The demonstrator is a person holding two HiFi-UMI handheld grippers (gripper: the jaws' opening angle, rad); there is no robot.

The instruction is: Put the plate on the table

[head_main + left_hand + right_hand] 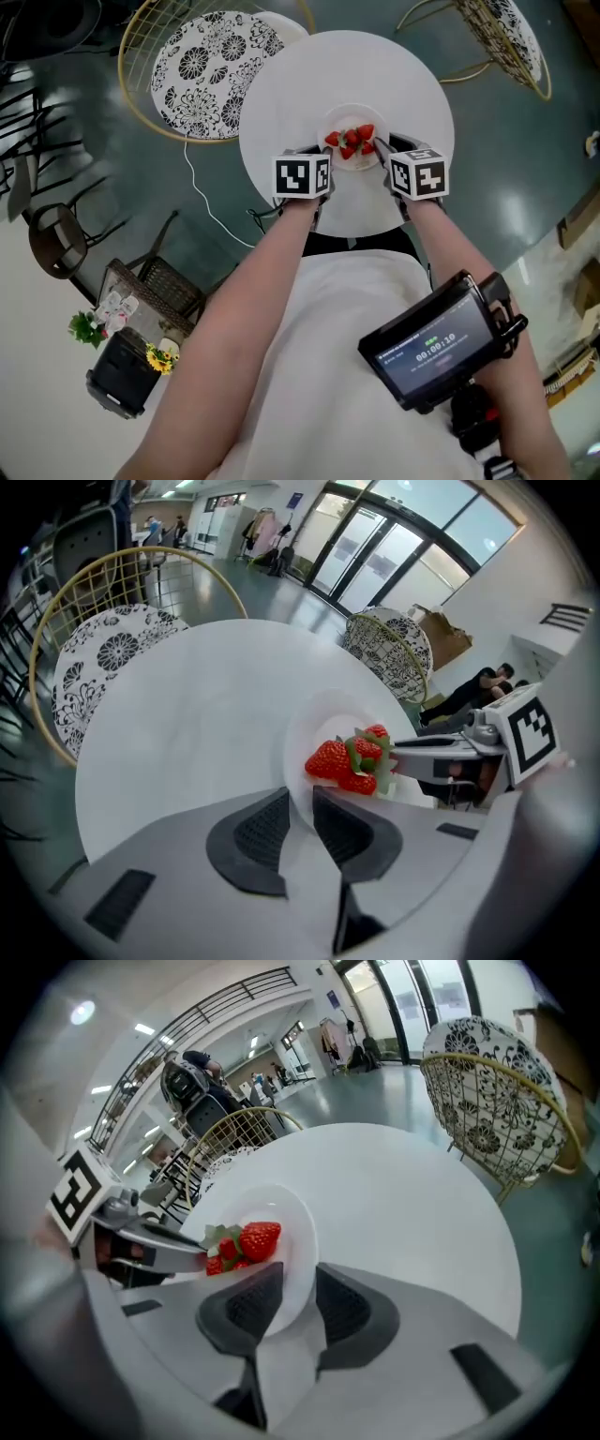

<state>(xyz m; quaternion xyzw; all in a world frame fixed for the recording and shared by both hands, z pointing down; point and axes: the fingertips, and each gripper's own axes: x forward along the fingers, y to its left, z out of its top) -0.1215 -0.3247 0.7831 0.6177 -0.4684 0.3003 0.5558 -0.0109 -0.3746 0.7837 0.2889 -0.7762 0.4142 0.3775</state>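
The plate (352, 114), white, sits flat on the round white surface (300, 75), about midway between its edges. It carries a small heap of strawberries (351, 141) with green tops, lying at its middle.

The left tongs (300, 803) point steeply down at the plate's left rim. Their gap is narrow and the rim runs into it. A strip of white shows between the rim and the outer of the two pads (258, 832), so the pads do not appear to press; the tongs are judged open, with nothing clamped.

The right tongs (300, 1281) stand opposite, at the plate's right rim. Their gap is somewhat wider. The rim stands between the pads, close to the inner one and clear of the outer; the plate is not gripped here either.

Surroundings: a wire chair (211, 66) with a black-and-white cushion stands just beside the surface's far left edge. A second chair (502, 37) of the same kind stands apart from the far right edge. The floor (525, 169) is dark green and glossy. A device (436, 342) with a lit screen sits on the person's right forearm
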